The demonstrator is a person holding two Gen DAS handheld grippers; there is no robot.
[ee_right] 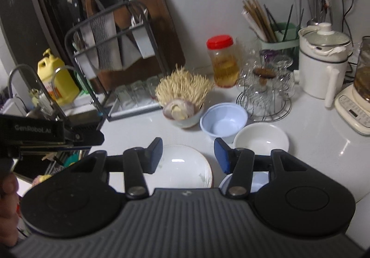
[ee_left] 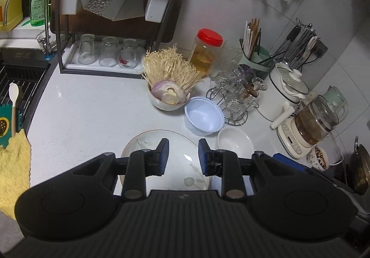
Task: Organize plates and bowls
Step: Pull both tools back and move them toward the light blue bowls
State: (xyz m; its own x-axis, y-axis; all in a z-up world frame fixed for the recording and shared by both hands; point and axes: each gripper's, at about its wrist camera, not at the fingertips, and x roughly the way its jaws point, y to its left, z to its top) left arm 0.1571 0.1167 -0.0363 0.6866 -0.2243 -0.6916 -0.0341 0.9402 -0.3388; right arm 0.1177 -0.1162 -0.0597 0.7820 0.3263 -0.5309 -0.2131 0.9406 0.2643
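A white plate with a leaf print [ee_left: 182, 158] [ee_right: 182, 167] lies on the white counter, right under both grippers. A light blue bowl [ee_left: 204, 116] [ee_right: 223, 120] and a white bowl [ee_left: 235, 142] [ee_right: 261, 138] stand just beyond it to the right. A second light blue dish [ee_right: 260, 182] shows under my right gripper's right finger. My left gripper [ee_left: 182, 156] is open and empty above the plate. My right gripper [ee_right: 188, 156] is open and empty above the plate's far right edge. The left gripper's body [ee_right: 46, 133] shows at the left of the right wrist view.
A bowl of enoki mushrooms and onion [ee_left: 168, 86] [ee_right: 182, 105] stands behind the plate. A dish rack with glasses [ee_left: 104, 54] [ee_right: 129, 93], a red-lidded jar [ee_left: 207, 52], a wire glass stand [ee_left: 235, 93], a chopstick holder, pot and kettle line the back. The sink [ee_left: 18, 86] is left.
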